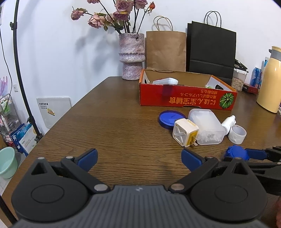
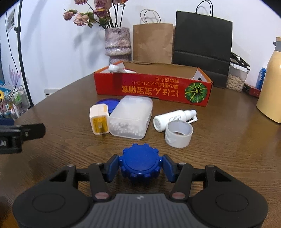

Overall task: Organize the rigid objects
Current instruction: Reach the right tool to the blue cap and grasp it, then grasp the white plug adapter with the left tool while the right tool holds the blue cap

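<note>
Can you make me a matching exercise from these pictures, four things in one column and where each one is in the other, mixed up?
Things:
1. blue ridged cap
2. white spray bottle
3. roll of white tape
4. dried roses

Places:
A. in the pink vase
B. standing on its edge, just in front of the spray bottle
C. between the right tool's fingers
D. lying on its side on the table

Pairs: 1-C, 2-D, 3-B, 4-A

Even, fairly bright indoor light falls across the table (image 1: 108,112), throwing soft grey shadows of the dried roses (image 1: 112,15) onto the white wall (image 1: 52,52) (fisheye bending curves the table's edges and darkens both views' corners), while a blurred dark smear marks the red box (image 1: 166,91).
</note>
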`<action>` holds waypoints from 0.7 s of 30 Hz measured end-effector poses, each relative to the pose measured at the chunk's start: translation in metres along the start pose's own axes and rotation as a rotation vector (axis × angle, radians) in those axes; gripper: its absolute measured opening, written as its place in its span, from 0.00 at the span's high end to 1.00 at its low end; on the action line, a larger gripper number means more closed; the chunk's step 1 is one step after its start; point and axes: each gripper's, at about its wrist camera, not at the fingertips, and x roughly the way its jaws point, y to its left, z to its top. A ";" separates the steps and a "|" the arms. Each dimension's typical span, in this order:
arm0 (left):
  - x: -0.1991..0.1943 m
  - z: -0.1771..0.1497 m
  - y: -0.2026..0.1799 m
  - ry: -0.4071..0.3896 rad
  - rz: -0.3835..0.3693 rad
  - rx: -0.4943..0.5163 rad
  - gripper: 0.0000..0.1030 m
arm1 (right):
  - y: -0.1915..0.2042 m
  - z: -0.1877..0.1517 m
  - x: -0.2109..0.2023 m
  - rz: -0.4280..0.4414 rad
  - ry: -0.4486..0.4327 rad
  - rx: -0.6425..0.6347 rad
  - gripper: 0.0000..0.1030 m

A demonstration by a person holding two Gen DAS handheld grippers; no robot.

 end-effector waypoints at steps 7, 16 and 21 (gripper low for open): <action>0.007 0.003 -0.012 0.011 -0.002 0.014 0.00 | -0.010 0.006 -0.009 -0.010 -0.047 -0.003 0.49; 0.020 0.014 -0.034 0.009 -0.001 0.039 0.00 | -0.033 0.017 -0.014 -0.026 -0.096 0.003 0.49; 0.028 0.021 -0.045 0.006 0.004 0.044 0.00 | -0.048 0.023 -0.013 -0.037 -0.112 0.010 0.49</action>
